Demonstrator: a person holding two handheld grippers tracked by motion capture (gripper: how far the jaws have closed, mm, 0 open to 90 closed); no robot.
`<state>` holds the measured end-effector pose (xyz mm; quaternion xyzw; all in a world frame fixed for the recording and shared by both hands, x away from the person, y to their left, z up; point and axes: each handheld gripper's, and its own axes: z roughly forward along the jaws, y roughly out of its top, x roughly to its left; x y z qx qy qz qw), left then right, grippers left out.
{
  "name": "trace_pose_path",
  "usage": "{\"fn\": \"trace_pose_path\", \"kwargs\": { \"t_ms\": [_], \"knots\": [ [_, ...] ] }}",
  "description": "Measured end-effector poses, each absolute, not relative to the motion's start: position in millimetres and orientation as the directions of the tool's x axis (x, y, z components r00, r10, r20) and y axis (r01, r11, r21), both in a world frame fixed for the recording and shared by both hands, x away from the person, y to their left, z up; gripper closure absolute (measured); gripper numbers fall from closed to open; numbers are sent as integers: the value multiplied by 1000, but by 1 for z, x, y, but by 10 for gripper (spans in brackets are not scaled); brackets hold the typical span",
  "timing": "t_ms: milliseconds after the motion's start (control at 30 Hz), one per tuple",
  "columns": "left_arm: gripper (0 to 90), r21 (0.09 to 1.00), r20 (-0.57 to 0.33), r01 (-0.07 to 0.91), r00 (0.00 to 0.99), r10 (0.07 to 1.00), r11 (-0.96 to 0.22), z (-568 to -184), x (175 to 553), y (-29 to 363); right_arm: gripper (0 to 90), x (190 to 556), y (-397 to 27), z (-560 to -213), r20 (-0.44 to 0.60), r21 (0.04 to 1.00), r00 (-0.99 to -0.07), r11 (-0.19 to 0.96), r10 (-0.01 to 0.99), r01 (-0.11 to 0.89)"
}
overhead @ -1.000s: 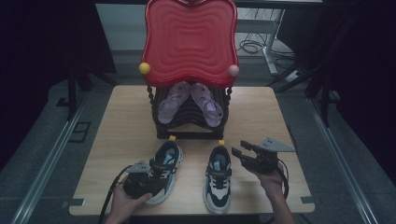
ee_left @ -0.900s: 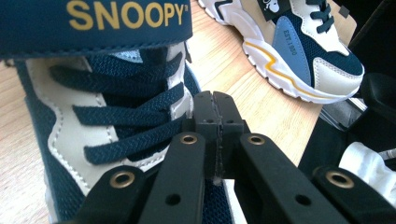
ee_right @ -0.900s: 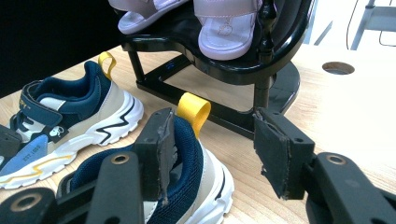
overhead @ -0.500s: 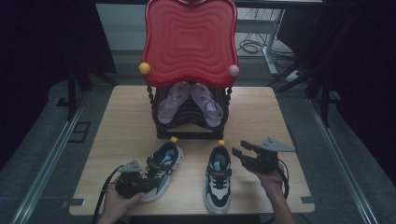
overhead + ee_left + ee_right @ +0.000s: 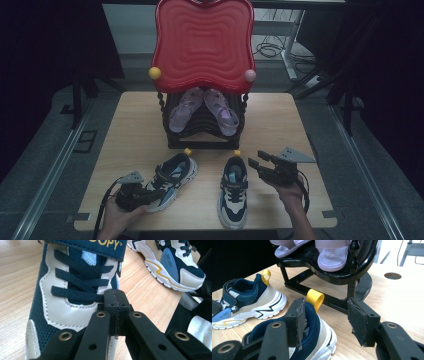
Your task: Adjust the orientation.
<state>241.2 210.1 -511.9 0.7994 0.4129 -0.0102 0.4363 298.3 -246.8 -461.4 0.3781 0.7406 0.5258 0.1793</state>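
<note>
Two navy, white and blue sneakers with yellow heel loops lie on the wooden table. The left sneaker points toward the near left. My left gripper is shut, and its tips rest on that sneaker's laced front; I see nothing between the jaws. The right sneaker points at the near edge. My right gripper hovers open just right of its heel. Its left pad sits by the yellow loop, and the gap between the pads holds nothing.
A black shoe rack with a red top stands at the table's middle. Pink sandals lie on its shelf. A round hole is cut in the tabletop. The second sneaker lies nearby.
My left hand and gripper have shifted to the left, and the left sneaker's toe has swung left with them. The right gripper and right sneaker have stayed put.
</note>
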Motion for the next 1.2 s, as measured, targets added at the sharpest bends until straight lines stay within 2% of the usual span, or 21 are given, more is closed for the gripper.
{"fn": "trace_pose_path", "kwargs": {
  "t_ms": [1200],
  "knots": [
    [900, 685, -348, 700, 560, 751, -204, -510, 262, 254, 483, 299, -247, -463, 133, 912, -648, 163, 750, 376]
  ]
}}
